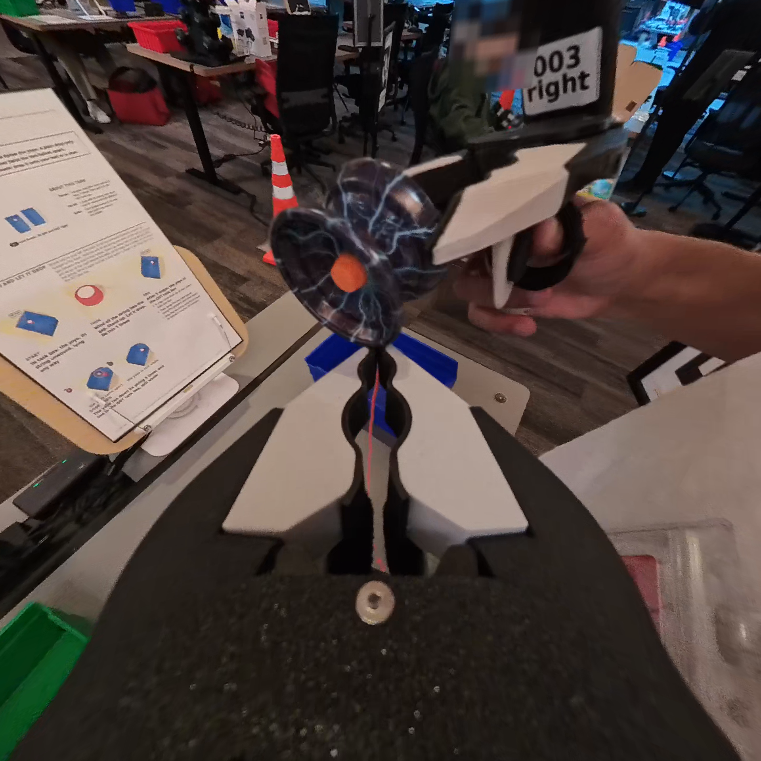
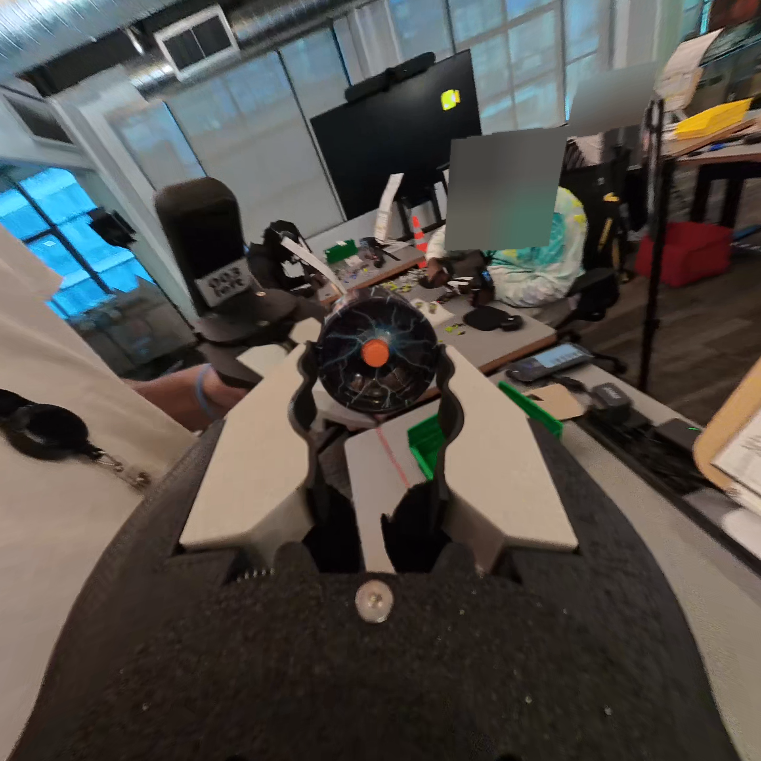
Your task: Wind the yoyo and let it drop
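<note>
A dark yoyo (image 1: 350, 255) with a pale lightning pattern and an orange hub is in mid-air above the table. My right gripper (image 1: 424, 214), held by a hand, comes in from the right and is shut on the yoyo; in the right wrist view the yoyo (image 2: 376, 354) sits between its fingertips (image 2: 306, 370). My left gripper (image 1: 376, 362) is just below the yoyo, its fingers closed on the thin red string (image 1: 372, 432), which runs back between them. The string (image 2: 391, 457) also shows in the right wrist view, below the yoyo.
A blue bin (image 1: 428, 362) stands on the table beyond my left gripper. An instruction sheet on a stand (image 1: 103, 288) is at the left, a green bin (image 1: 29, 659) at the near left. An orange cone (image 1: 282, 181) stands on the floor. A person (image 2: 535, 263) sits at a far table. Across from one pair of fingers to the other is roughly 5 cm.
</note>
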A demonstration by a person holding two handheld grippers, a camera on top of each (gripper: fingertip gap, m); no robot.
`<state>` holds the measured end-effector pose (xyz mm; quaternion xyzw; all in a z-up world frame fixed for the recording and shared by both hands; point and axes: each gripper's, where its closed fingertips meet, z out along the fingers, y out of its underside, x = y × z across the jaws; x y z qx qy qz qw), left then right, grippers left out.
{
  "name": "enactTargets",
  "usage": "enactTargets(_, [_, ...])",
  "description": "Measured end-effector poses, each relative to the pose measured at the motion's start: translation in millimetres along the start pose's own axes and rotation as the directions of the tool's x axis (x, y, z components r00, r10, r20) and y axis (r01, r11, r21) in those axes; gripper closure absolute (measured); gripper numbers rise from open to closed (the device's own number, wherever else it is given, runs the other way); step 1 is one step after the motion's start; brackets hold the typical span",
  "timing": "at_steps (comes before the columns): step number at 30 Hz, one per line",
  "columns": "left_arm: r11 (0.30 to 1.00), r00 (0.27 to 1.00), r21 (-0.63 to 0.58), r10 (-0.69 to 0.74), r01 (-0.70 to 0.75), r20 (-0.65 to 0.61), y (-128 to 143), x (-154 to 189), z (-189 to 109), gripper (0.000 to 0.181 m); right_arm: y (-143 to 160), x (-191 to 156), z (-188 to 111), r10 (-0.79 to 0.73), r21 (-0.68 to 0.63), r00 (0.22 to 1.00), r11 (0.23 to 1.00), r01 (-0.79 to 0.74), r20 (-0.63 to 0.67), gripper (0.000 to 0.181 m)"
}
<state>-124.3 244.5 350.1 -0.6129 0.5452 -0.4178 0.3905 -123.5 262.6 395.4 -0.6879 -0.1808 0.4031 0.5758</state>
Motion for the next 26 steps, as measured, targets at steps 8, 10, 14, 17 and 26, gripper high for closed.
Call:
enactTargets(8, [0.992, 0.994, 0.091, 0.076, -0.083, 0.078, -19, -27, -5, 0.181, 0, -9, -7, 0.157, 0.069, 0.982, 0.984, -0.165, 0.108, 0.124])
enactTargets(10, [0.986, 0.989, 0.108, 0.121, -0.129, 0.083, -20, -26, -4, 0.181, 1, -13, -8, 0.178, 0.065, 0.975, 0.98, -0.188, 0.137, 0.124])
enactTargets(14, [0.961, 0.964, 0.123, 0.232, -0.248, 0.131, -12, -26, 6, 0.181, 4, -22, -8, 0.201, 0.043, 0.96, 0.976, -0.213, 0.194, 0.124])
enactTargets(17, [0.917, 0.888, -0.012, 0.389, -0.399, 0.245, 10, -43, 19, 0.181, 8, -38, -4, 0.218, 0.024, 0.94, 0.972, -0.232, 0.262, 0.125])
enactTargets(26, [0.943, 0.94, -0.007, 0.331, -0.332, 0.087, 5, -52, 9, 0.181, 25, -32, -5, 0.198, -0.03, 0.963, 0.98, -0.196, 0.184, 0.124])
